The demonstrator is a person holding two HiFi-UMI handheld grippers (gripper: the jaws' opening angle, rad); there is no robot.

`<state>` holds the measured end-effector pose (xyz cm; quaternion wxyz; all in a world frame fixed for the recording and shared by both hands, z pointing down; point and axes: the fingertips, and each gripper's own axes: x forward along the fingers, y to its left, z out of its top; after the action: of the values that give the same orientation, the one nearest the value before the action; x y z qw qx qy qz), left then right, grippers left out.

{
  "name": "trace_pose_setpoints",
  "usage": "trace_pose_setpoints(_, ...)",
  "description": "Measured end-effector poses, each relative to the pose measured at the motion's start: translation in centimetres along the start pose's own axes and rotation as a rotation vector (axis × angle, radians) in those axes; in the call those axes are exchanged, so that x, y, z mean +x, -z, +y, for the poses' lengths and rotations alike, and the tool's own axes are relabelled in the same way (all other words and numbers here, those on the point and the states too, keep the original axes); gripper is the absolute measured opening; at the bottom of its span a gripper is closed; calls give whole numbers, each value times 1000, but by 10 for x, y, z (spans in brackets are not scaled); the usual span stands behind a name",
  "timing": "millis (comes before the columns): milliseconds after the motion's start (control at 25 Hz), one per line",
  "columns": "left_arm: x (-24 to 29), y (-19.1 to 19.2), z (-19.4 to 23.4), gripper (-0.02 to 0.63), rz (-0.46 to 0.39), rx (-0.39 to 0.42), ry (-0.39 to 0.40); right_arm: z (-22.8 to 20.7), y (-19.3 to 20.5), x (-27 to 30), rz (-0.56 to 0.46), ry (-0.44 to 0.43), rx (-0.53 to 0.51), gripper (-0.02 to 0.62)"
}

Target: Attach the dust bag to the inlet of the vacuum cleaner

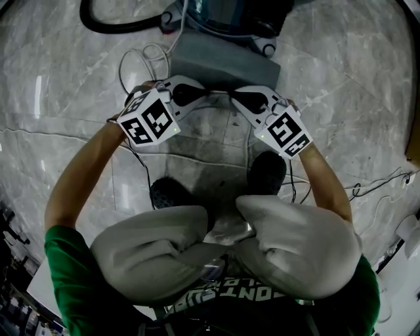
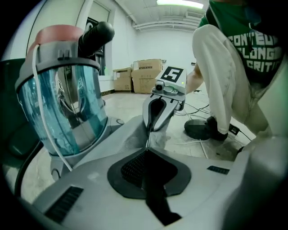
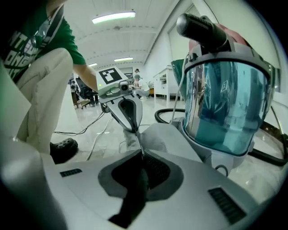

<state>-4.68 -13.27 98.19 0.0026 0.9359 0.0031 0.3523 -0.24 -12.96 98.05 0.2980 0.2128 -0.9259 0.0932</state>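
The grey dust bag point(image 1: 223, 62) lies on the floor against the vacuum cleaner point(image 1: 226, 16), which has a blue see-through canister point(image 2: 63, 108) point(image 3: 225, 103). My left gripper point(image 1: 205, 93) and right gripper point(image 1: 233, 95) face each other tip to tip at the bag's near edge. Each is shut on that thin edge, which runs as a fine line between them. In the left gripper view the bag point(image 2: 119, 134) rises behind my jaws point(image 2: 146, 152), with the right gripper point(image 2: 155, 117) opposite. In the right gripper view the bag point(image 3: 164, 134) and the left gripper point(image 3: 127, 114) lie beyond my jaws point(image 3: 141, 158). The vacuum's inlet is not visible.
A black hose point(image 1: 111, 26) curls at the vacuum's left, and white cable point(image 1: 141, 62) loops beside the left gripper. The person's shoes point(image 1: 266, 172) stand just behind the grippers, with thin cables point(image 1: 380, 184) at the right. Cardboard boxes point(image 2: 144, 76) stand far off across the marble floor.
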Motion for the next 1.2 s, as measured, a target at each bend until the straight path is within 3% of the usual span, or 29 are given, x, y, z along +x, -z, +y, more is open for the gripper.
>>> trace_pose_setpoints(400,-61,-86,26,11,-184,43,-124,-14,-85,-60,-138,11,-57,18)
trace_pose_setpoints(600,-95,-122,26,11,-254,48,-141,-12,-132,-93,-221,25,-81,17)
trace_pose_setpoints(920,-136,-174,30,11,-314,71,-189,-15,-181,-133,-292,72,-156,17)
trace_pose_setpoints(1200,-154,-203,35,11,-301,106,-220,-20,-202,-156,-335,103,-156,17)
